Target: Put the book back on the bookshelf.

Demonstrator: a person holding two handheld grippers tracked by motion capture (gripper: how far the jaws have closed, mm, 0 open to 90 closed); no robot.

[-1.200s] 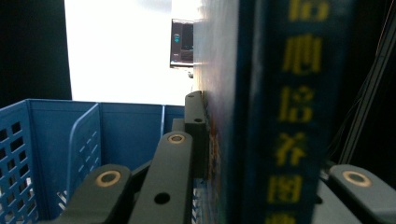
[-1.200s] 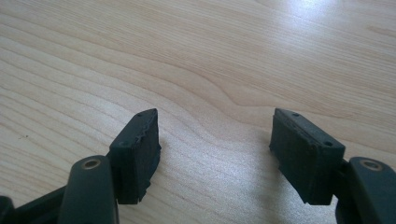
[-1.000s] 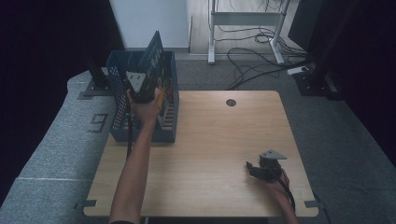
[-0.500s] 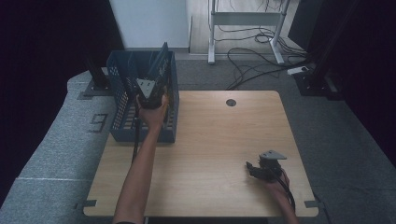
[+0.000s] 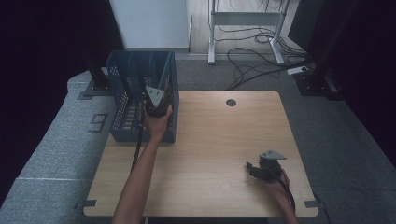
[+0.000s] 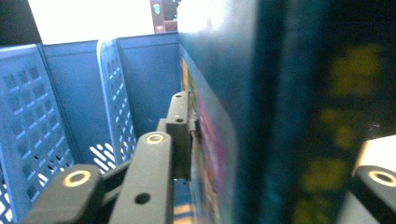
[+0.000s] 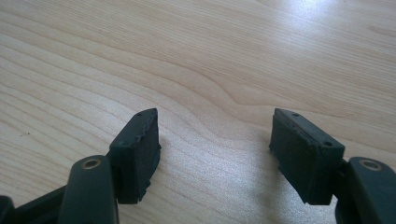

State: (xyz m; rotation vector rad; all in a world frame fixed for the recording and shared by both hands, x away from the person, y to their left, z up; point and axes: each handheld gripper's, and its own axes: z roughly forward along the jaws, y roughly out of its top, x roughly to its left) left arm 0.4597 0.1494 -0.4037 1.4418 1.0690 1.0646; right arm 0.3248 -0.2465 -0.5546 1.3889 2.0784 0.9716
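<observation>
A dark book [image 6: 261, 107] is held upright inside the rightmost compartment of the blue slotted basket [image 5: 122, 95], clamped by the left gripper [image 5: 155, 100], so placement is judged nearly done, with release left. The other compartments appear empty. The right gripper [image 7: 215, 149] is rested on the table [image 5: 219, 135], jaws apart, empty.

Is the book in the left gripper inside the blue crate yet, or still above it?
Inside. The left gripper holds the book upright in the blue crate, between its divider walls.
</observation>
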